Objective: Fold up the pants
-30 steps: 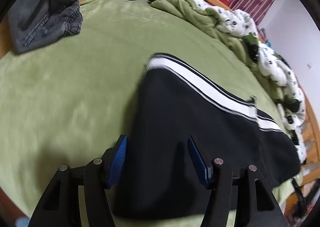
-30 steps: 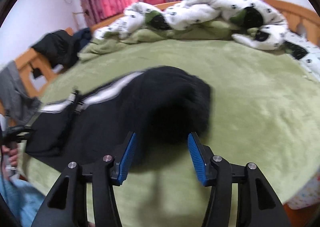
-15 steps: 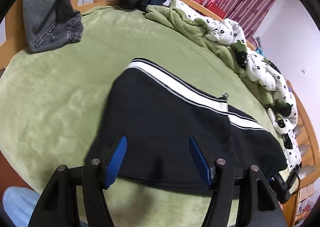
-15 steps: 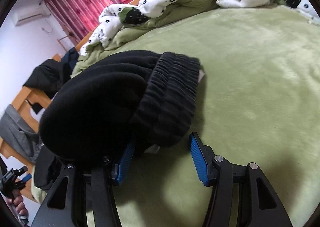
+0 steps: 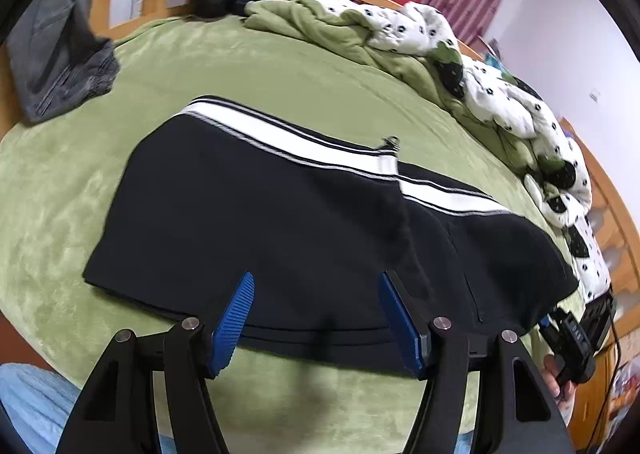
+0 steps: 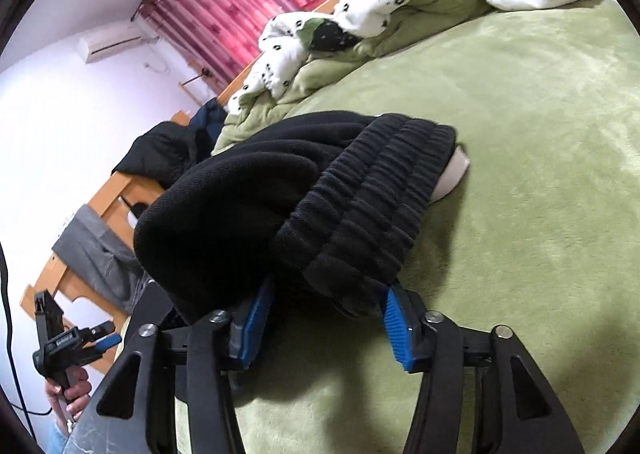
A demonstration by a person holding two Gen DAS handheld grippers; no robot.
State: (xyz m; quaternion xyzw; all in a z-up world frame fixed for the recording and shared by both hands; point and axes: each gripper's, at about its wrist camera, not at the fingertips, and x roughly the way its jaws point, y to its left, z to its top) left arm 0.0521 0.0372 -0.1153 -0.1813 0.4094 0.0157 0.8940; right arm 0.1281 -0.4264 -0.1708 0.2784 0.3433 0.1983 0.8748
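- Left wrist view: the black pants (image 5: 280,221) lie flat across the middle of the green bed (image 5: 100,181), already doubled over, with the white side stripe (image 5: 288,133) running along the far edge from 11 o'clock toward 3 o'clock.
- A zipper pull (image 5: 391,142) sits at about 1 o'clock on the stripe, where the upper layer ends; my guess is that the leg end was laid back over the hip so the next fold makes a compact bundle.
- The left hand-held gripper (image 5: 316,314) hovers at 6 o'clock over the near hem, its blue pads apart and nothing clamped between them.
- Right wrist view: the ribbed waistband (image 6: 372,209) is bunched up off the bed, filling the centre, likely lifted for turning over.
- The right hand-held gripper (image 6: 326,320) stands at 6 o'clock with its jaws parted; the waistband's edge sags between them, but the pads do not look pressed on it.
- The other hand-held gripper shows at 8 o'clock in this view.
- Grey jeans (image 5: 60,65) hang at 10 o'clock in the left view, and a spotted quilt (image 5: 500,93) is heaped at 2 o'clock.
- No brand, label or readable writing shows anywhere.
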